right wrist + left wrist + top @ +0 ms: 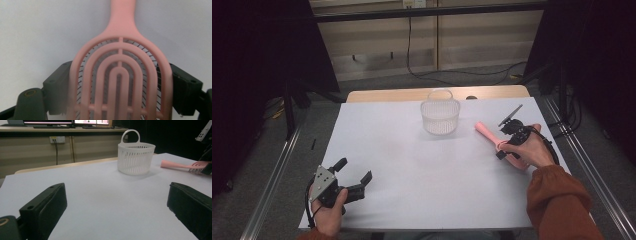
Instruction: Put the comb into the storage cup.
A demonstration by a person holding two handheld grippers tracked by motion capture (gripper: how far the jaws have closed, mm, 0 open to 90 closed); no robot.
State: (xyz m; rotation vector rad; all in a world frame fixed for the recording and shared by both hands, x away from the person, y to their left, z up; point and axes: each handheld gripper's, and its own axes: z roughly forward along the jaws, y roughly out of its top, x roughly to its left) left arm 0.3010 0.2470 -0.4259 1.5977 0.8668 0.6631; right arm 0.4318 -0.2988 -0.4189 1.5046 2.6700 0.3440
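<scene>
**Ana:** From high up, where is the pink brush (490, 135)?

**Ben:** On the counter (412, 165), just right of the white basket (440, 117). The right hand-held gripper (507, 147) sits at its wide end.

**Ana:** And the left hand-held gripper (357, 182)?

**Ben:** Well apart from the basket, jaws wide, holding nothing. In its own view the basket (135, 158) looks empty, though I can't see its floor.

**Ana:** Is the brush grabbed?

**Ben:** In the right gripper view the jaws hug the brush head (120, 82). I think it is gripped. Next: lift it, carry it over the basket, drop it in.
</scene>
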